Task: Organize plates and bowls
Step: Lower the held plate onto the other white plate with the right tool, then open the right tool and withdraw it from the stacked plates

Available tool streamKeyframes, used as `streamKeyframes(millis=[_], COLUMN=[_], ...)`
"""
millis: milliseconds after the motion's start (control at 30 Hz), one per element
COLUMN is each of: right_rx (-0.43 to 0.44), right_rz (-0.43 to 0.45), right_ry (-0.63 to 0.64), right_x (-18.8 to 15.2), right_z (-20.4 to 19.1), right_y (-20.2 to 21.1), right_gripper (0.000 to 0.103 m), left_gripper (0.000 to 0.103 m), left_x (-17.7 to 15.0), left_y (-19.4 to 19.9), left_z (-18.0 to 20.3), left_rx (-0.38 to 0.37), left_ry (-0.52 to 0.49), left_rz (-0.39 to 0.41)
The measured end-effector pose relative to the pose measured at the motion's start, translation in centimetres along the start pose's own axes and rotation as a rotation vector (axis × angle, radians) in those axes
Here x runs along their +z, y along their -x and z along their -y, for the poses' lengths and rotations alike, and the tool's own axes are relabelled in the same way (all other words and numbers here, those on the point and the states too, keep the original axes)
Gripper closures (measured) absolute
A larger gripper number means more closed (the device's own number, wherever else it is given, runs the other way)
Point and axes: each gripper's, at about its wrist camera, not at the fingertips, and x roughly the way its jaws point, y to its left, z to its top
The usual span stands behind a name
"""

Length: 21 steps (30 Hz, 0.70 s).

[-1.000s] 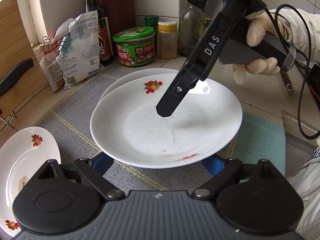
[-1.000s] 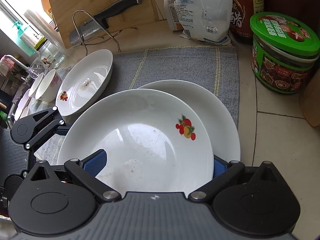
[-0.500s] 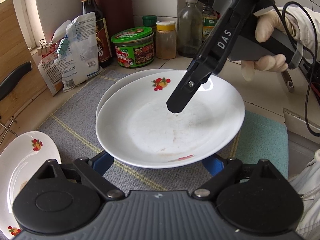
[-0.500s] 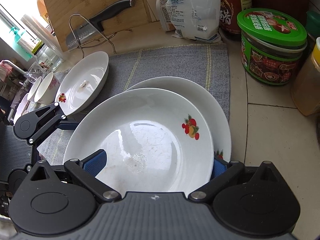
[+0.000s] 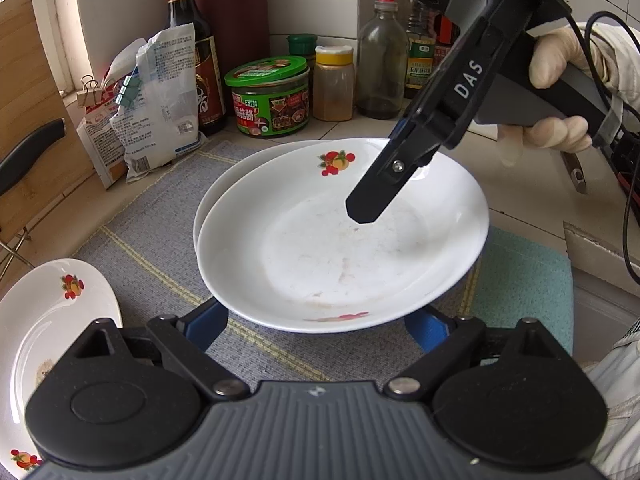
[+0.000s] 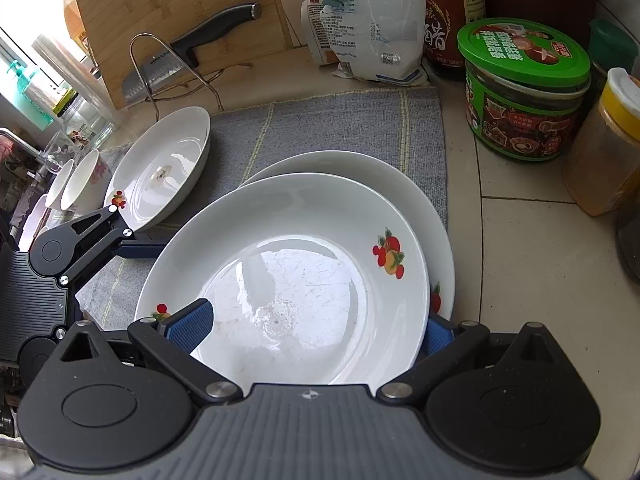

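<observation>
A white plate with fruit decals (image 5: 320, 252) (image 6: 304, 264) hangs tilted just above a second, like plate (image 5: 224, 184) (image 6: 352, 164) on the grey mat. My right gripper (image 6: 316, 328) is shut on the upper plate's wall. One of its fingers (image 5: 376, 192) lies inside the dish and the other is hidden under the rim. My left gripper (image 5: 316, 322) is open, its blue fingers spread wide below the plate's near rim without pressing on it. In the right wrist view the left gripper's body (image 6: 80, 248) shows at the plate's left side. A third plate (image 5: 44, 320) (image 6: 160, 168) rests at the mat's left edge.
Small bowls (image 6: 84, 184) stand past the third plate. A green-lidded jar (image 5: 268, 96), bottles and a clipped bag (image 5: 160, 96) line the back wall. A knife on a wooden board (image 6: 192, 40) leans at the far left. A gloved hand (image 5: 560, 60) holds the right gripper.
The right gripper and the upper plate have shifted a little to the right in the left wrist view, further over the lower plate. The left gripper has stayed put.
</observation>
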Motion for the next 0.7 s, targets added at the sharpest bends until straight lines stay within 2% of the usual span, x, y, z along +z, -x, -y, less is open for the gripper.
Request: streamKeyframes(millis=[700], right_rx=[-0.061], right_rz=[0.03], right_ry=[-0.029], right_x=[-0.5], right_z=[-0.6], right_y=[1.1], right_gripper=[0.0], left_gripper=[0.003], left_x=[0.3], left_y=[-0.5], left_z=[-0.3], left_rx=[0.0], left_ry=[0.048], left_rz=[-0.026])
